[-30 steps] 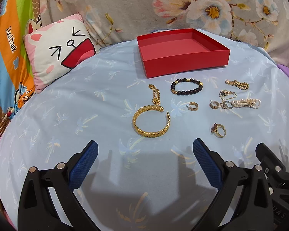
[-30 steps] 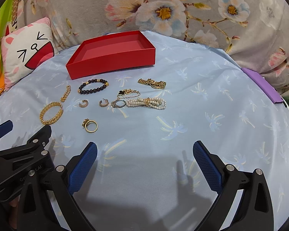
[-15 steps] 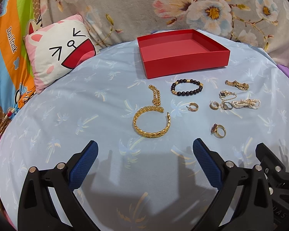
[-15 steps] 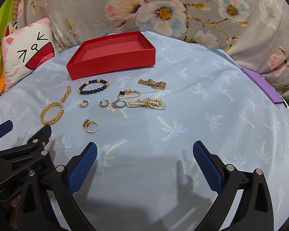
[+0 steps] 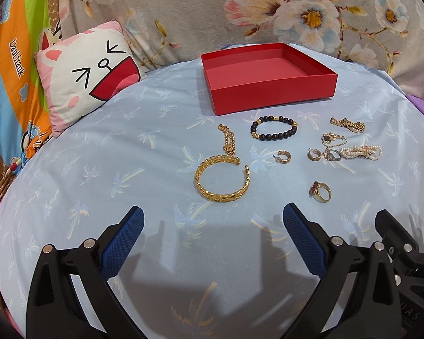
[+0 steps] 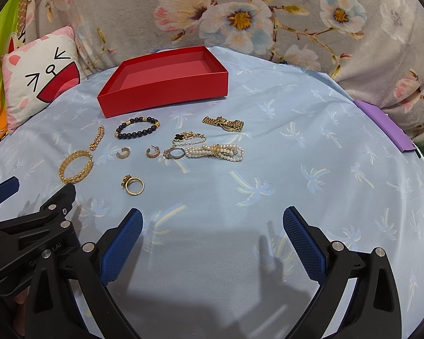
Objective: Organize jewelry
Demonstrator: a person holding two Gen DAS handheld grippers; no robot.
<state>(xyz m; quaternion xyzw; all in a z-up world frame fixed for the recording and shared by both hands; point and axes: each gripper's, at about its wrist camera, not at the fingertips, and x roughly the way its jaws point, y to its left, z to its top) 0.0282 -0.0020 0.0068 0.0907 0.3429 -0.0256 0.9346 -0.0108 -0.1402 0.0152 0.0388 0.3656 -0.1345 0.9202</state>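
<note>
— What's the biggest thing in sight?
— The bed [image 5: 104,147], under a pale blue sheet printed with palm trees, with a cat-face cushion [image 5: 84,70] at its far left edge. Next comes the open red box [image 5: 268,96], standing at the far side with nothing in it.

— And the grippers?
— The left gripper [image 5: 212,226] and the right gripper [image 6: 212,226] hover side by side over the near part of the sheet, each with its jaws spread wide and holding nothing.

— Where is the jewelry?
— All on the sheet, between the box and the grippers. The gold bangle [image 5: 222,178] lies nearest the left gripper, the black bead bracelet [image 5: 274,127] just in front of the box, the pearl bracelet [image 6: 214,152] to the right, touching a silver ring [image 6: 174,153]. Smallest are two hoop earrings [image 6: 123,152] and the gold ring [image 6: 134,185], set apart nearer the grippers.
</note>
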